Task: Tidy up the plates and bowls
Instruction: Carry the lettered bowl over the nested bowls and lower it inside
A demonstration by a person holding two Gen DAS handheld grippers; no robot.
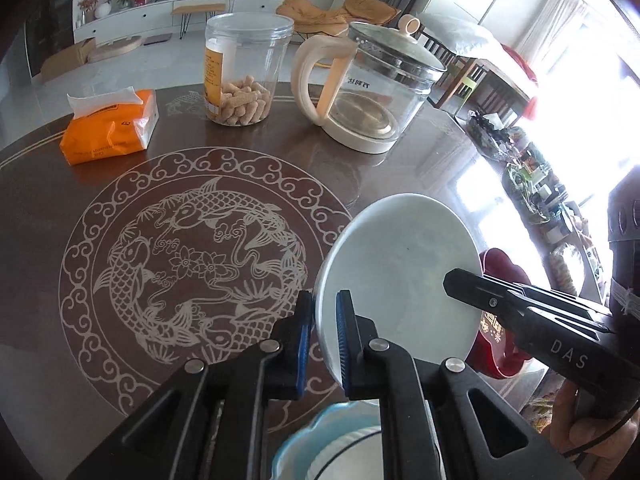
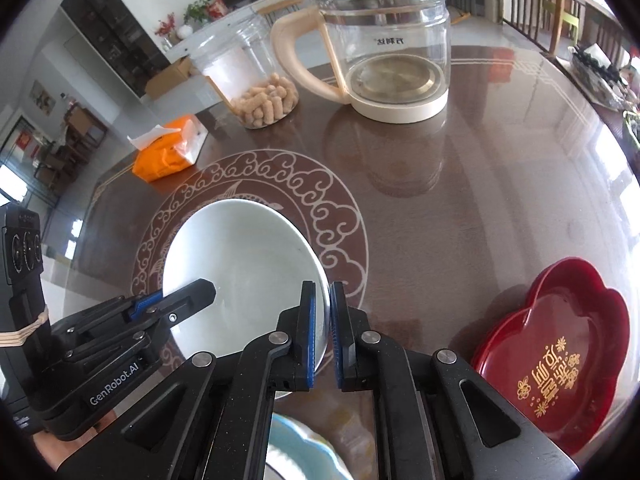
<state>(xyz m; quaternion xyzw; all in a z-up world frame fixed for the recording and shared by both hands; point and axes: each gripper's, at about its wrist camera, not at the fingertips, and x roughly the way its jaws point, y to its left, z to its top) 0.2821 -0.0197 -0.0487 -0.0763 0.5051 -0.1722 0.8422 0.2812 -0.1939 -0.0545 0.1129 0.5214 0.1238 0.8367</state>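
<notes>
A white bowl [image 1: 400,276] is held in the air above the brown table, gripped by both grippers on opposite rims. My left gripper [image 1: 323,332] is shut on its left rim. My right gripper [image 2: 323,336] is shut on its right rim; the bowl also shows in the right wrist view [image 2: 244,272]. A light blue scalloped plate [image 1: 316,440] with a white dish in it lies below my left gripper, and its edge shows in the right wrist view [image 2: 304,452]. A red flower-shaped dish [image 2: 560,356] lies at the right.
A glass kettle [image 1: 372,92] with a cream handle, a clear jar of snacks [image 1: 244,72] and an orange tissue pack [image 1: 110,128] stand at the far side of the table [image 1: 240,148]. Clutter lies along the right edge.
</notes>
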